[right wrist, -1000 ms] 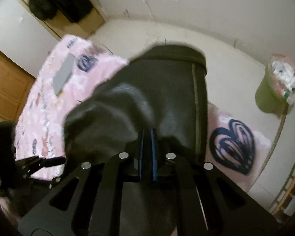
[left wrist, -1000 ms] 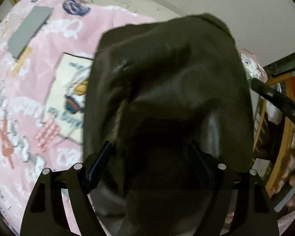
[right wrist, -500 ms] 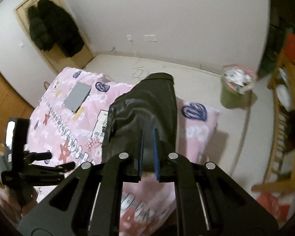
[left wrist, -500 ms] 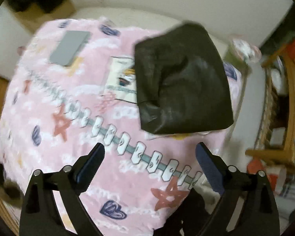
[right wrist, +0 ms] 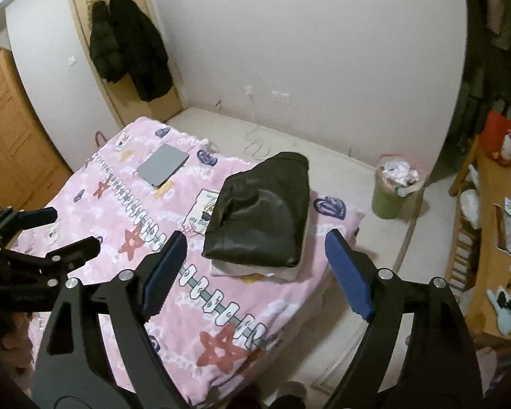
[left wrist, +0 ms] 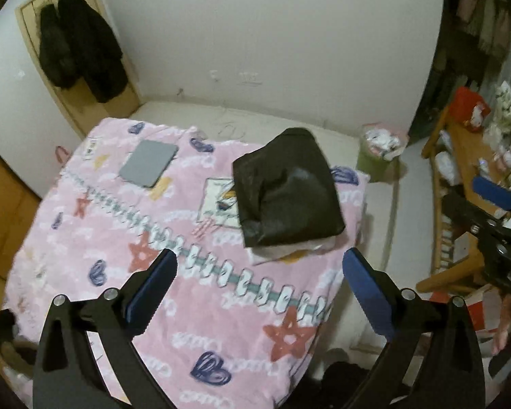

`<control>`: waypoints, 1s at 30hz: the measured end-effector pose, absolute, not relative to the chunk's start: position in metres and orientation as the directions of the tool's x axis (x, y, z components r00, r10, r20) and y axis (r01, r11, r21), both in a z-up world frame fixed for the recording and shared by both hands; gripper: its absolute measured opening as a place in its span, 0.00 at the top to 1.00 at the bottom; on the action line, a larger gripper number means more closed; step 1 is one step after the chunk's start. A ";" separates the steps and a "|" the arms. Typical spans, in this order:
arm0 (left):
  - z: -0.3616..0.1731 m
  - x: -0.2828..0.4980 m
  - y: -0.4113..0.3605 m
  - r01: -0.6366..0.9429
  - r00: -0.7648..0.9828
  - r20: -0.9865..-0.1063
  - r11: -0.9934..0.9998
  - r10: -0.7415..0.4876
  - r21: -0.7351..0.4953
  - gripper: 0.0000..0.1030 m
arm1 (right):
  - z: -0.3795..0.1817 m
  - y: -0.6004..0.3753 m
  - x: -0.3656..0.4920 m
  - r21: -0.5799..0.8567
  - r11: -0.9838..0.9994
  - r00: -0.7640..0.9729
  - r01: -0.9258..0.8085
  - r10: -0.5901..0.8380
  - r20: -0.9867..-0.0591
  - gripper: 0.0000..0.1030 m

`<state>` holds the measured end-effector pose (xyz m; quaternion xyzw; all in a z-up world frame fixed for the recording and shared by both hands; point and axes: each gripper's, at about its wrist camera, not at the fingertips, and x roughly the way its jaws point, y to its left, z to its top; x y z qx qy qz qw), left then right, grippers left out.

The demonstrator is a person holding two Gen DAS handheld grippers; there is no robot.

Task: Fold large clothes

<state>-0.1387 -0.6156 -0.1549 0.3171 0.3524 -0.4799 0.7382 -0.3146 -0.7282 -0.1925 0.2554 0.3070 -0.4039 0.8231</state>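
On bed (left wrist: 85, 238): folded dark garment (left wrist: 289, 191), hiding pale stack beneath. Left tongs (left wrist: 260, 293) and right tongs (right wrist: 255, 272) opening, empty.

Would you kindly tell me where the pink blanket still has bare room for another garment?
The near half of the pink patterned blanket is free, as is the left side below the flat grey tablet. The right corner is crowded by the folded black garment.

The folded garment (right wrist: 262, 218) is dark cloth with a faint leathery sheen. The blanket (right wrist: 221, 306) beneath it is soft, fleecy pink cloth, matt. The hand-held gripper frames are matt black plastic with bright metal screws and ribbed blue pads (left wrist: 364, 293). The shelf (left wrist: 460, 156) is bare wood.
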 end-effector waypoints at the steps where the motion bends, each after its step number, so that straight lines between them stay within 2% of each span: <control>1: -0.151 -0.141 -0.614 0.927 0.303 -0.824 0.349 -0.479 0.138 0.08 | -0.190 -0.727 -0.317 0.174 0.536 0.482 0.826 -0.511 -0.712 0.18; 4: -0.140 -0.145 -0.609 0.915 0.314 -0.820 0.383 -0.477 0.128 0.08 | -0.182 -0.722 -0.328 0.198 0.516 0.490 0.833 -0.522 -0.699 0.15; 7: -0.132 -0.144 -0.607 0.930 0.201 -0.846 0.367 -0.494 0.007 0.08 | -0.178 -0.719 -0.335 0.180 0.493 0.456 0.851 -0.525 -0.718 0.13; 13: -0.129 -0.145 -0.602 0.897 0.097 -0.866 0.421 -0.491 -0.138 0.08 | -0.166 -0.723 -0.348 0.278 0.462 0.504 0.842 -0.492 -0.710 0.11; 15: -0.129 -0.148 -0.600 0.891 0.096 -0.869 0.432 -0.485 -0.143 0.08 | -0.158 -0.722 -0.351 0.292 0.470 0.521 0.833 -0.489 -0.700 0.10; 19: -0.126 -0.159 -0.596 0.908 0.132 -0.882 0.413 -0.453 -0.076 0.08 | -0.142 -0.711 -0.359 0.308 0.480 0.547 0.821 -0.509 -0.665 0.10; 22: -0.119 -0.166 -0.588 0.911 0.161 -0.875 0.409 -0.457 -0.046 0.08 | -0.133 -0.701 -0.358 0.224 0.472 0.485 0.852 -0.553 -0.678 0.10; 25: -0.113 -0.167 -0.582 0.906 0.164 -0.862 0.418 -0.481 -0.061 0.08 | -0.127 -0.686 -0.357 0.120 0.454 0.417 0.883 -0.640 -0.646 0.08; 30: -0.117 -0.164 -0.575 0.907 0.168 -0.808 0.409 -0.565 -0.097 0.08 | -0.142 -0.681 -0.359 0.173 0.495 0.489 0.852 -0.633 -0.600 0.08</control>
